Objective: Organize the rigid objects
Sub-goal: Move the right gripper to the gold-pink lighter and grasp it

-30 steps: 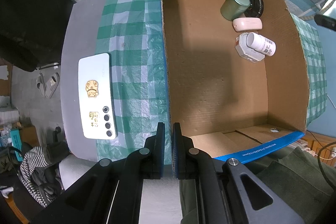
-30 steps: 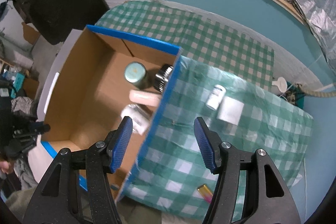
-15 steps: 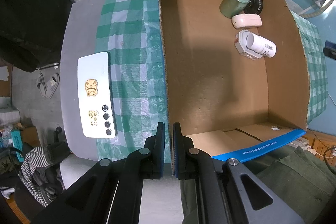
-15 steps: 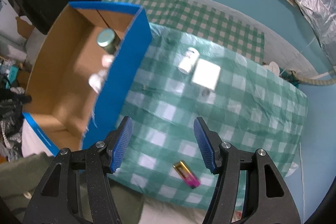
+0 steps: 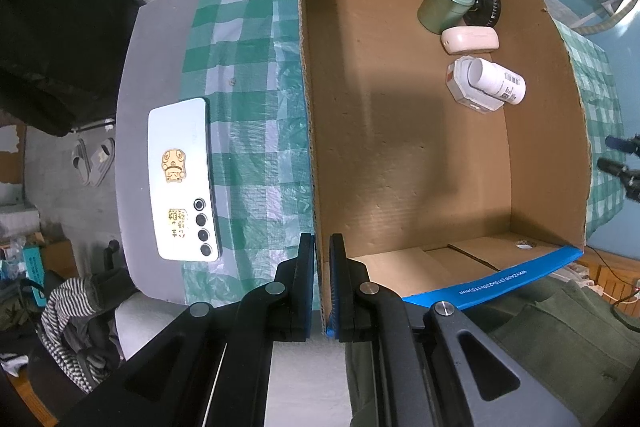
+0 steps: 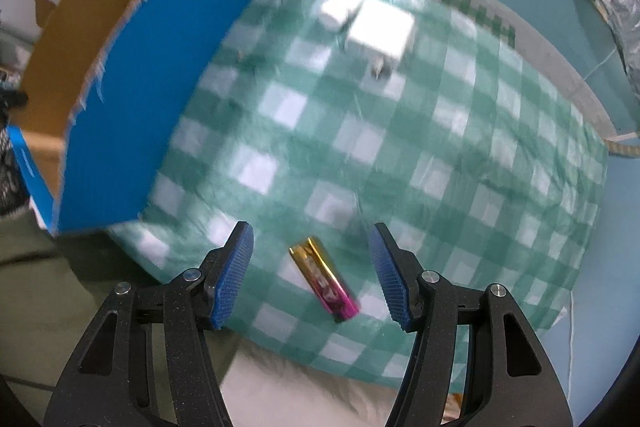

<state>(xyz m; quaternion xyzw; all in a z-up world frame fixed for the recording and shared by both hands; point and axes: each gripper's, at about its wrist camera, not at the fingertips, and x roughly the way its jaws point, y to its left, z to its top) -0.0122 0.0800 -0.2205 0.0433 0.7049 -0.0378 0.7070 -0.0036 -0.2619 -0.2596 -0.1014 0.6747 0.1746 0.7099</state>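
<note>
Four items sit inside the cardboard box (image 5: 400, 147) whose wall the left gripper (image 5: 322, 283) clamps, while a battery (image 6: 323, 278), bottle (image 6: 343, 5) and white block (image 6: 382, 35) wait outside it under the right gripper (image 6: 311, 273), jaws apart.

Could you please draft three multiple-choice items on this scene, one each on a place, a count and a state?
1. Where does the gold-and-pink battery lie?
A. in the box
B. on the checked cloth, below the right gripper
C. on the phone

2. How many things are in the cardboard box?
A. two
B. five
C. eight

3. How do the left gripper's jaws stand?
A. wide open
B. shut on the box's wall
C. shut on a bottle

Key: 1 B, it lies on the cloth between the open jaws; 2 B, tin, black jar, pink case, white carton, white bottle; 3 B, the wall's edge sits between them.
</note>
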